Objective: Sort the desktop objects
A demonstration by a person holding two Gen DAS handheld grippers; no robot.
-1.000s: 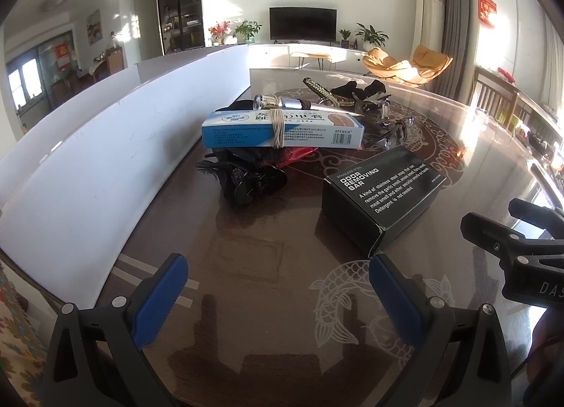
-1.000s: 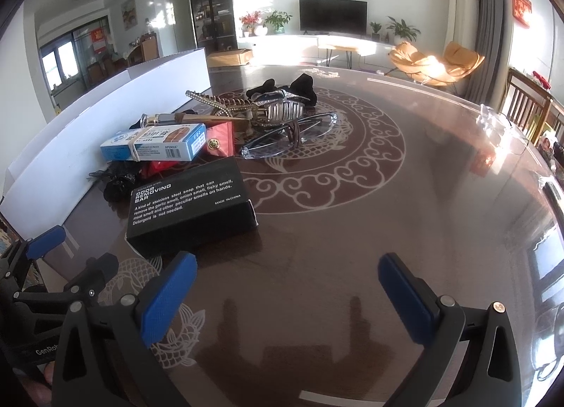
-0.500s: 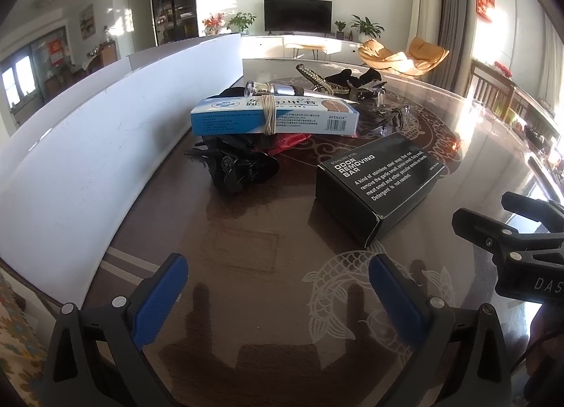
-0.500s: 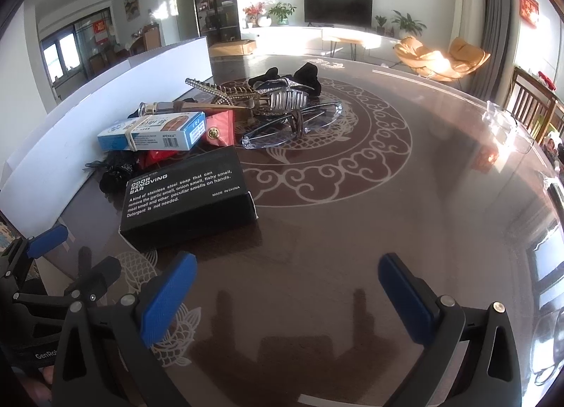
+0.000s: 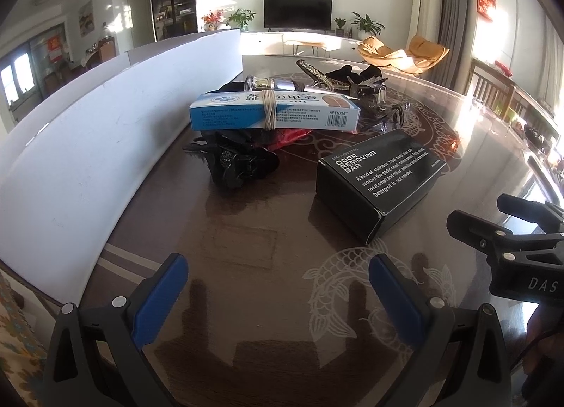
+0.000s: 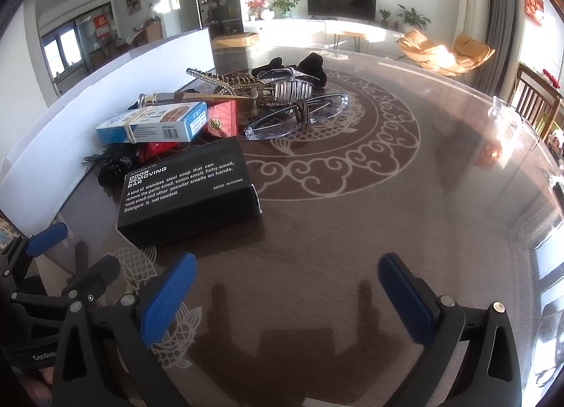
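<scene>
A black box marked ODOR REMOVING BAR (image 5: 380,181) (image 6: 187,192) lies nearest on the dark patterned table. Behind it a blue and white box bound with a rubber band (image 5: 275,112) (image 6: 155,123) rests on a black hair accessory (image 5: 239,164) and a red pouch (image 6: 222,116). Farther back are clear glasses (image 6: 299,116), a silver hair claw (image 6: 292,88), a slim bottle (image 5: 271,82) and black fabric pieces (image 6: 310,63). My left gripper (image 5: 278,287) is open and empty, short of the pile. My right gripper (image 6: 287,287) is open and empty, right of the black box.
A long white board (image 5: 105,135) (image 6: 105,90) stands upright along the table's left side. The table's glossy surface (image 6: 405,202) stretches right of the pile. Wooden chairs (image 6: 535,93) stand at the far right edge. The other gripper's black frame (image 5: 511,248) shows at the right.
Both grippers have drifted slightly forward toward the pile, so the boxes look a little larger and lower. Both stay open. Nothing on the table has moved.
</scene>
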